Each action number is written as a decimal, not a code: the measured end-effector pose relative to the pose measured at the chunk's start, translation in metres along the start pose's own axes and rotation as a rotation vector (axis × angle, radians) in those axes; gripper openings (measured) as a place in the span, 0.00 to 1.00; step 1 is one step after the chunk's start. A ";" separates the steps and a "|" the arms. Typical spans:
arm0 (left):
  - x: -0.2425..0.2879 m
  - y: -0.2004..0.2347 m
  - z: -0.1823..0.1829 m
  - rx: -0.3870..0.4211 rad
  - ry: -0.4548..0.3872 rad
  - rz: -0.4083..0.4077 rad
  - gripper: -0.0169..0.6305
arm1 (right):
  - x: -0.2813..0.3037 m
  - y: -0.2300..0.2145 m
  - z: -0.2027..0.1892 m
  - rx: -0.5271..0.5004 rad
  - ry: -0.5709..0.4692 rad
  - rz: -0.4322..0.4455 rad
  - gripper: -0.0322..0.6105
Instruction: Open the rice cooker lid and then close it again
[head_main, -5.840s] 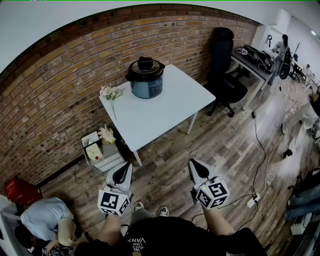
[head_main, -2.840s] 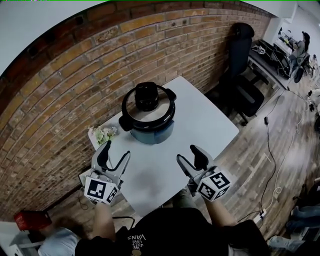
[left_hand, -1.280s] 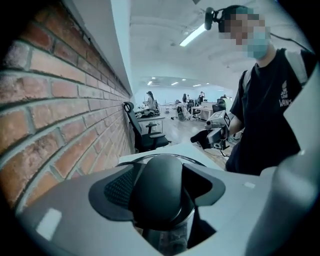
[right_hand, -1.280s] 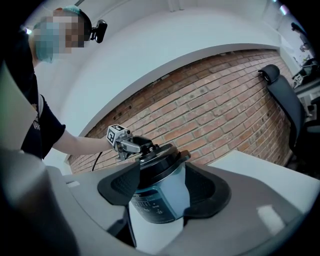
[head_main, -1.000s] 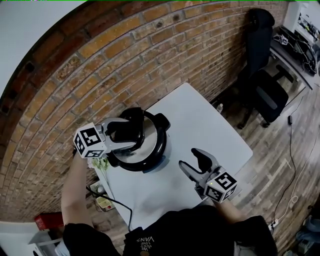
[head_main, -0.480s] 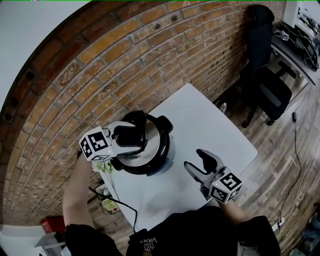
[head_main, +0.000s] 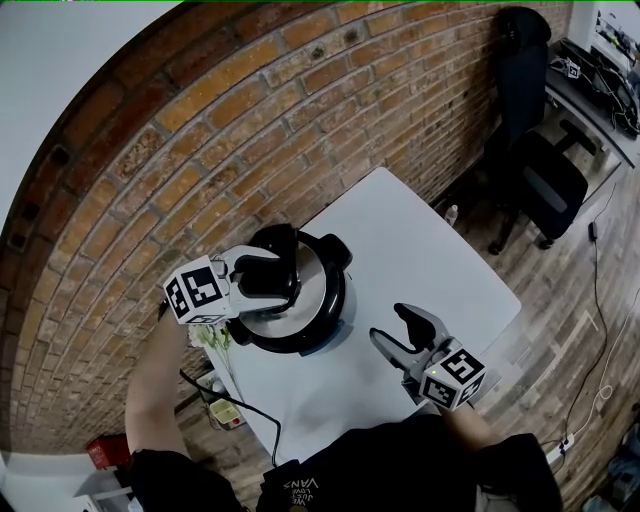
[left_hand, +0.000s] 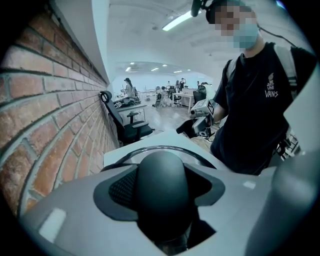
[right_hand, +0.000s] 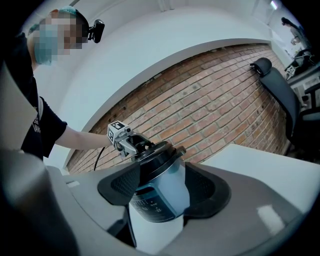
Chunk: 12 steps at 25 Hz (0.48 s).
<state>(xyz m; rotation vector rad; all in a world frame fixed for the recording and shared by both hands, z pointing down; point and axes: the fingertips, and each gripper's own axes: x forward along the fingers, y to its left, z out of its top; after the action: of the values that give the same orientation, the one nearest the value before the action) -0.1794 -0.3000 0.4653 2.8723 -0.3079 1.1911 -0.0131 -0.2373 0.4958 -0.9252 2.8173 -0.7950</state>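
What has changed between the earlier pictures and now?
The left tool went from the front of the table up to the rice cooker and took hold of its lid knob. The right tool stays open, holding nothing; the lid stays closed.

Blue-grey cooker w/ black-rimmed lid; white table; red-brick wall.

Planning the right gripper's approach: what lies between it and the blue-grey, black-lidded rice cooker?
Only bare white tabletop, seen in the head view, separates the right gripper from the blue-grey rice cooker.
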 end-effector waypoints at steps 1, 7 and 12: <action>0.000 -0.001 0.000 0.006 -0.005 -0.003 0.46 | 0.000 0.000 0.000 0.000 0.002 -0.002 0.47; 0.000 0.000 -0.001 0.004 0.030 -0.026 0.46 | 0.000 0.000 -0.001 0.000 0.000 -0.021 0.47; -0.001 0.000 0.000 0.001 0.021 -0.035 0.46 | -0.002 -0.001 -0.006 0.011 -0.004 -0.047 0.47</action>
<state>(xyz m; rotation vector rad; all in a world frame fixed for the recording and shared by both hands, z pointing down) -0.1802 -0.2993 0.4650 2.8518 -0.2550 1.2154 -0.0118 -0.2341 0.5014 -0.9941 2.7943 -0.8118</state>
